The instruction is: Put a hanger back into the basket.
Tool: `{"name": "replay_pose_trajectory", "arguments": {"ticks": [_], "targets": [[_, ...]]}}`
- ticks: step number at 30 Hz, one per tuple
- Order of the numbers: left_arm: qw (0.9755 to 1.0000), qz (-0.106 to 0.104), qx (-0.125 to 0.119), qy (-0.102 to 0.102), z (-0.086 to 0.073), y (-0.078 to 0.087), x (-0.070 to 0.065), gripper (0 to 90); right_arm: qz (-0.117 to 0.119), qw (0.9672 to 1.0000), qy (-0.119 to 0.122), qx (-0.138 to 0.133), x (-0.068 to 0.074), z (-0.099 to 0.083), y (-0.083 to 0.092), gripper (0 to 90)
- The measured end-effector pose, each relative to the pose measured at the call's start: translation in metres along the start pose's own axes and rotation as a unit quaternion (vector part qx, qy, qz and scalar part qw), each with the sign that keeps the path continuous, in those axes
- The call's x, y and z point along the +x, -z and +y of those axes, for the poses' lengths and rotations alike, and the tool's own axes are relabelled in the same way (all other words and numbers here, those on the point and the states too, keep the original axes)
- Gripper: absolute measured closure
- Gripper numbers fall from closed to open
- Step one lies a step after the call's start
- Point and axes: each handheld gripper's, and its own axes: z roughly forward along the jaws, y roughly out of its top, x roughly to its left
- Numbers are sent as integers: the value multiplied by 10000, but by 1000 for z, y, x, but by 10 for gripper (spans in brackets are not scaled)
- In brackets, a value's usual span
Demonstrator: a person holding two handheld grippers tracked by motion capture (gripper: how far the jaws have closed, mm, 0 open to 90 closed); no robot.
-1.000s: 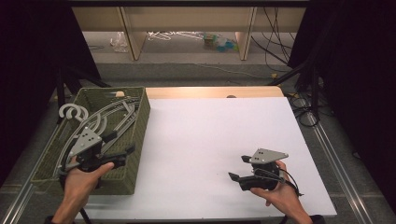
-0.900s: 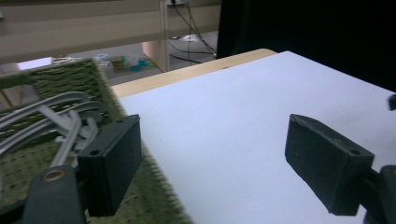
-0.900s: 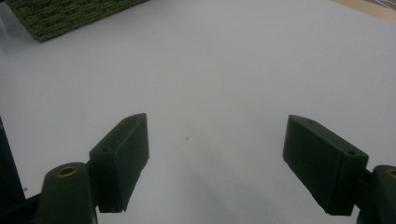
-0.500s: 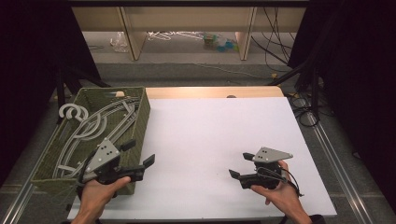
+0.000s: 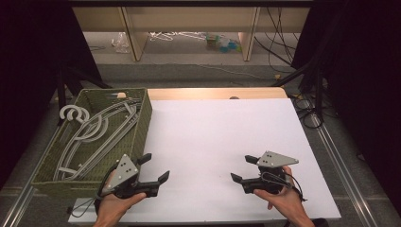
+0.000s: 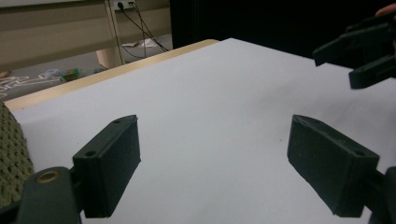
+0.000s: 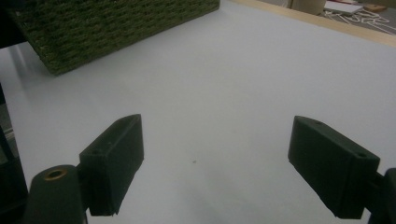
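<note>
Green woven basket (image 5: pixel 142 124) at table's left edge, w/ pale grey clothes hangers (image 5: pixel 90 135) piled inside, hooks toward far-left corner; one hook pokes over the rim. White sheet (image 5: pixel 222 137) covers most of tabletop; bare wood strip (image 5: pixel 213 93) along far edge. Left gripper (image 5: pixel 152 168), black, grey three-cornered plate on top, held in left hand (image 5: pixel 113 208) at near-left of sheet, just beside basket's near-right corner, apart from it; jaws spread wide, nothing between, pointing toward sheet's middle. Own view: same left gripper (image 6: pixel 215 158), pads well apart, white sheet underneath, corner of basket weave (image 6: pixel 11 158) at frame's left. Right gripper (image 5: pixel 243 169), black, same plate type, held in right hand (image 5: pixel 283 203) at near-right of sheet, well apart from basket; jaws have just been opening, now wide, nothing between, pointing left toward the other gripper. Own view: right gripper (image 7: pixel 217 161) over bare sheet, basket side wall (image 7: pixel 116 23) farther off at top-left. Grippers near each other's line, apart, not touching. Hangers all in basket, none held. Behind table: floor w/ cables, shelf legs, more white hangers on floor, blurred.
</note>
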Motion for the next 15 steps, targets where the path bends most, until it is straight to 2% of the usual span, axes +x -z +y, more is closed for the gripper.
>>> {"name": "replay_pose_trajectory", "arguments": {"ticks": [1,2,4,6,9,10,11,12,14,15], "targets": [[9999,-7,27,-128,-1,0,0,171,0,10000,0,0,0,0,0,192],[10000,-39,46,-21,-3,-1,-2,170,13,10000,-64,-64,1,-1,1,190],[10000,-46,26,-37,-4,-1,-3,171,101,9999,-59,-126,1,-2,2,181],[9999,-19,59,-84,-5,1,-3,171,9,9999,-57,-111,3,-3,4,177],[9999,5,29,-101,-6,3,-2,171,23,9999,-82,-92,7,-7,5,170],[10000,-17,10,-51,-7,4,-3,170,57,9999,-80,-87,8,-8,5,170],[10000,-8,19,-36,-8,4,-3,171,-33,9999,-55,-139,10,-9,6,169],[10000,-1,29,-1,-8,4,-3,171,17,9999,-71,-150,11,-11,6,168],[10000,-10,38,-34,-9,5,-3,171,22,9999,-72,-102,13,-11,7,167],[10000,-11,52,45,-10,5,-3,171,43,9998,-122,-168,15,-12,7,167]]}}
